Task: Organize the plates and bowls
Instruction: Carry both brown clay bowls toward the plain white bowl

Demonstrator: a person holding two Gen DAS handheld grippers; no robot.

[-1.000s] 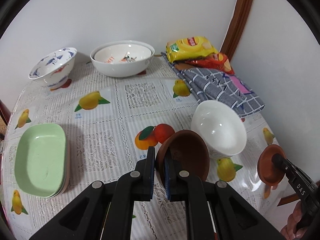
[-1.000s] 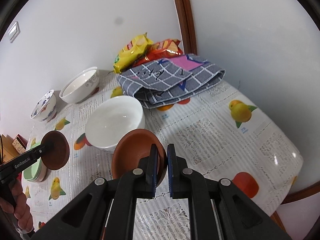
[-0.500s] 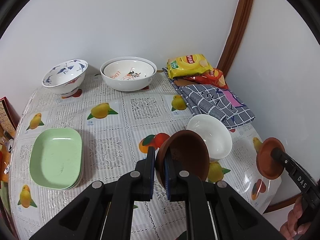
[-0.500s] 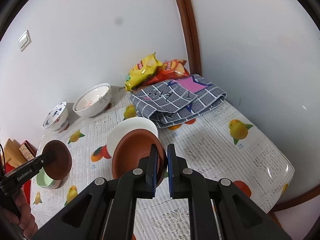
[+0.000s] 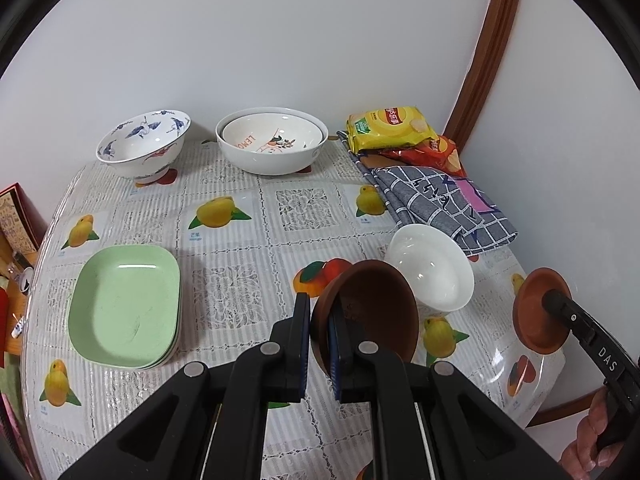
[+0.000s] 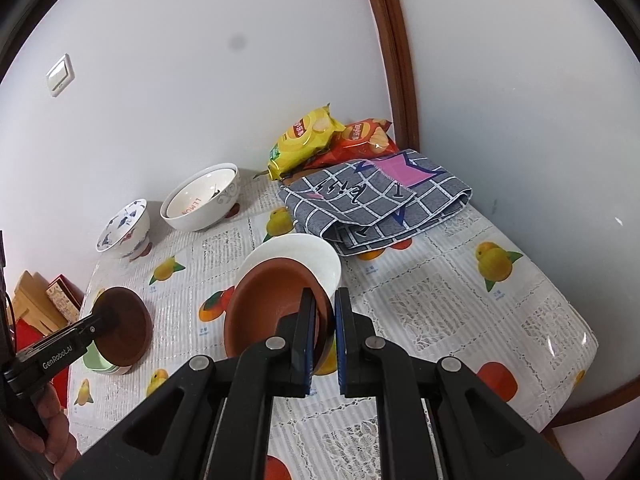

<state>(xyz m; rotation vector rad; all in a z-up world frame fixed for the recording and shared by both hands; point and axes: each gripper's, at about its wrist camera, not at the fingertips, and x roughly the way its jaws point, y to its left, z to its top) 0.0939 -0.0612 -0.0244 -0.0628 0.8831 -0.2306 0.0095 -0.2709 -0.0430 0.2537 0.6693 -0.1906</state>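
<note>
Holding two bowls off the table (image 5: 248, 216) at once, you have your hands full, so start with the biggest ware: the big white bowl (image 5: 276, 152) at the back wall, with a smaller one nested inside, looks like heavy glazed ceramic, stiff, slick and chippable, best taken by the rim with a deep bite. Next down, the green plates (image 5: 120, 304) stacked at the left edge look light and tough, probably plastic, and their shallow lip is the only purchase. Beside the folded cloth (image 5: 436, 200) the plain white bowl (image 5: 432, 268) sits upright, glossy and likely slippery. At the far left, the blue-patterned bowl (image 5: 140, 144) stands on a narrow foot, so it could tip if nudged.

Now your own load: your left gripper (image 5: 318, 340) is pinching the wall of a dark brown bowl (image 5: 372, 312), one finger inside and one outside, the bowl tilted with its mouth towards the camera. Over on the right, your right gripper (image 6: 322, 340) is clamped the same way on the rim of an orange-brown bowl (image 6: 268, 304), held above the white bowl. Both look like unglazed clay, stiff, brittle, fairly grippy. Both tools angle down at the table, each hand (image 6: 52, 432) wrapped low on its handle
</note>
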